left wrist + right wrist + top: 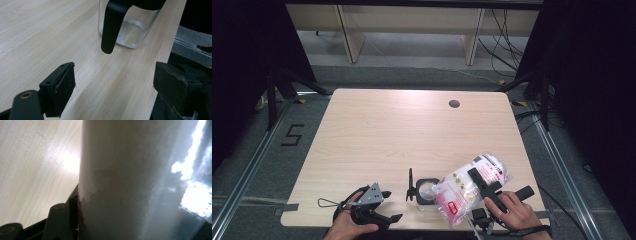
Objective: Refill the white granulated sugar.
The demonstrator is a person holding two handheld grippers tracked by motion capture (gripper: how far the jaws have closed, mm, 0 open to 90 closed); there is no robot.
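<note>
Right gripper [482, 187]: clamped on plastic bag [472, 187], tilted over glass jar [427, 192]. Left gripper [382, 205]: jaws apart, holding nothing, jar just ahead.

High view: fixed overhead, facing forward and down across the whole counter [412, 130]. Left gripper view: low, close over the counter's near edge, aimed at the glass jar [128, 27] — also visible from above [426, 192]. Right gripper view: pressed against the plastic bag [130, 180] — very near.
</note>
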